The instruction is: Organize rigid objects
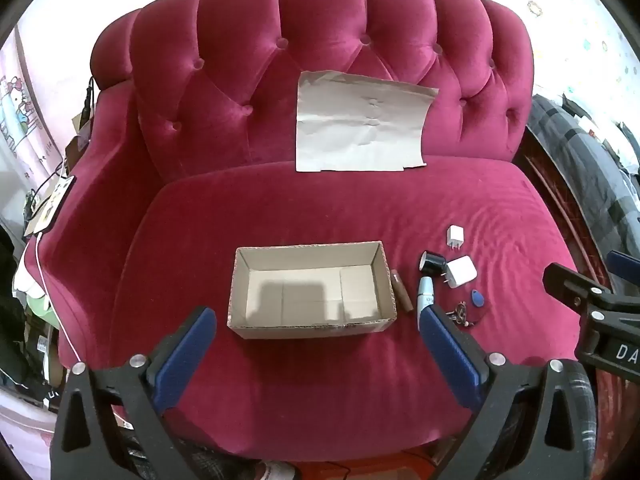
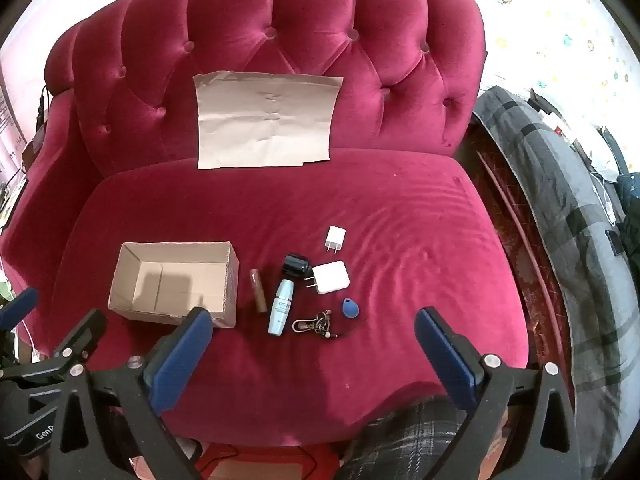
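An empty cardboard box sits on the red velvet seat. Right of it lie a brown tube, a light blue bottle, a black cylinder, a large white charger, a small white charger, a blue key fob and a metal keychain. My left gripper is open, in front of the box. My right gripper is open, in front of the objects.
A sheet of brown paper leans on the tufted backrest. A grey plaid blanket lies to the right of the chair. Cables and clutter sit by the left armrest.
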Available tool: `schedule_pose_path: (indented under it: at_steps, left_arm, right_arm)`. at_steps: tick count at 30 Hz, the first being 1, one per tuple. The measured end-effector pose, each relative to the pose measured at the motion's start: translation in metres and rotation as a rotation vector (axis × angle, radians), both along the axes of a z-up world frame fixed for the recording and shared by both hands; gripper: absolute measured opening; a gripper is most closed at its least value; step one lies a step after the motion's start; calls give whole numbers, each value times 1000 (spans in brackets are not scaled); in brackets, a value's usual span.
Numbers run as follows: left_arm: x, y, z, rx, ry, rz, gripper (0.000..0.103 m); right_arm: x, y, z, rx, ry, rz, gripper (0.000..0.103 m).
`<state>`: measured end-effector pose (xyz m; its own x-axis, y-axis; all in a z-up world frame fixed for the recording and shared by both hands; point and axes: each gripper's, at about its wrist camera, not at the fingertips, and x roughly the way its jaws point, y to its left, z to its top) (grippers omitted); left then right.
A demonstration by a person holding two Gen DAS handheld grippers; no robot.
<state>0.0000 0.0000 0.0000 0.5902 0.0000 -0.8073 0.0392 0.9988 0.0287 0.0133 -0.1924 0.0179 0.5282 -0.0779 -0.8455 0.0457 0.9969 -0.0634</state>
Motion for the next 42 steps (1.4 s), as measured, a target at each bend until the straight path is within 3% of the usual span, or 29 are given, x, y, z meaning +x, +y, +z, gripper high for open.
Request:
schedule_pose_path:
  at_steps: [42]
  left_arm:
    - [-5, -1, 4, 3, -9, -5, 103]
  right_arm:
    - [-4, 5, 4, 12, -2, 12, 103]
